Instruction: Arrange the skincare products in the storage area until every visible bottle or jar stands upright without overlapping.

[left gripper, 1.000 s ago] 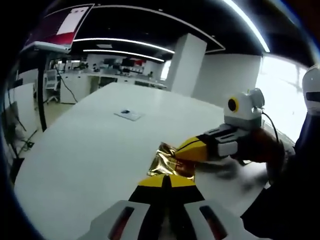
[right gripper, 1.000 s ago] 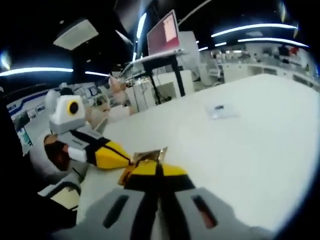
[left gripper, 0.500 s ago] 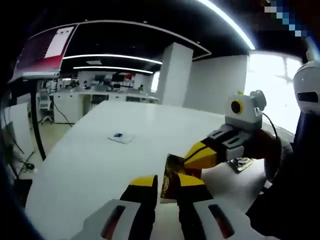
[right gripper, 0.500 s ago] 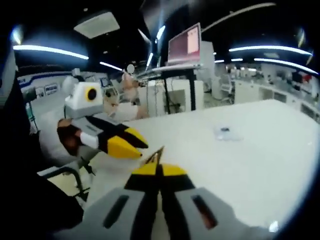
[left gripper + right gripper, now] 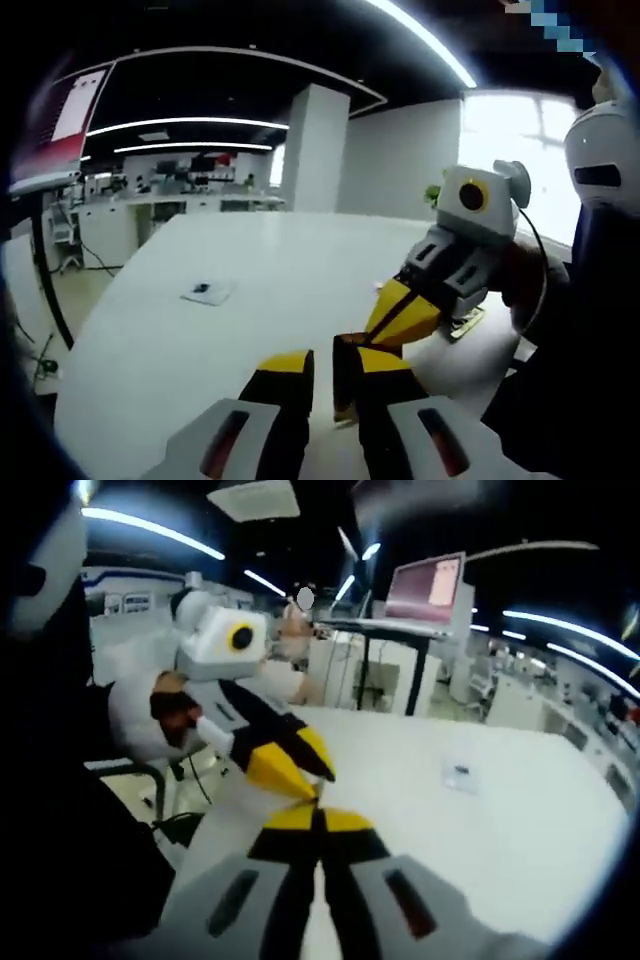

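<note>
Left gripper view, left to right: a small flat card (image 5: 202,291) is seen lying on the white table (image 5: 150,330), well apart from both tools. The left gripper (image 5: 322,362) is seen at bottom centre with its jaws parted by a narrow gap; a thin gold foil sachet (image 5: 343,385) is seen edge-on just inside the right jaw, but contact cannot be confirmed. The right gripper (image 5: 378,332) is angled down from the right, its yellow tips meeting the sachet's top edge. A small printed board or packet (image 5: 463,322) is seen on the table just behind it.

Right gripper view: the left gripper (image 5: 305,778) comes in from the left, jaws slightly parted. The right gripper (image 5: 317,818) is seen with jaws pressed together; what is pinched cannot be made out from this angle, judged to be the sachet.

No bottles or jars are visible, so the storage area is not located. Step in hand is judged as a 2-gripper handover or reorientation of the sachet held in the air above the table. Next move likely calls for 1 firm pinch by a single gripper, release by the other, then placement upright without overlap.
</note>
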The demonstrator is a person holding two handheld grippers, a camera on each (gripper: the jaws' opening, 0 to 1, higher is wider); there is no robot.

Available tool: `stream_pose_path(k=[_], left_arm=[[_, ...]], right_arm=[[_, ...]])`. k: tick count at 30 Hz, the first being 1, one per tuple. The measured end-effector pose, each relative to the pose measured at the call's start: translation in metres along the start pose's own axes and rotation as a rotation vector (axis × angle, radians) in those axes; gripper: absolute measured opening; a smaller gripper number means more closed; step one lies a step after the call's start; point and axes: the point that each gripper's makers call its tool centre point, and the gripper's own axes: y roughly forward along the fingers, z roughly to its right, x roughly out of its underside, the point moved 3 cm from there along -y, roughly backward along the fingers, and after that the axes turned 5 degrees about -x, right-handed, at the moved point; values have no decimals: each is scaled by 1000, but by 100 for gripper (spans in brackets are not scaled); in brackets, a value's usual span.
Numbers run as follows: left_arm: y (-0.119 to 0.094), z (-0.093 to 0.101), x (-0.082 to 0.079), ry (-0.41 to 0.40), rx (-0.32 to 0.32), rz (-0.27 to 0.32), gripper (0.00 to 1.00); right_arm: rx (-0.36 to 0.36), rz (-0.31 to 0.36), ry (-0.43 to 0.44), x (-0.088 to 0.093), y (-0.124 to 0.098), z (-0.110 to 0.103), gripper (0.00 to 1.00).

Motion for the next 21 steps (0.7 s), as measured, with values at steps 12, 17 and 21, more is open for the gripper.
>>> stream_pose_path(k=[12,17,21], left_arm=[[2,22,6,127,106,-55,5],[5,25,0,75,113,-28,0],[5,25,-2,54,110,-16,0]], right_arm=[[-26,-59,-97,9,-7,-16,0],[30,-25,-62,10,-15,-8,3],[62,7,-21,12,-18,-3,11]])
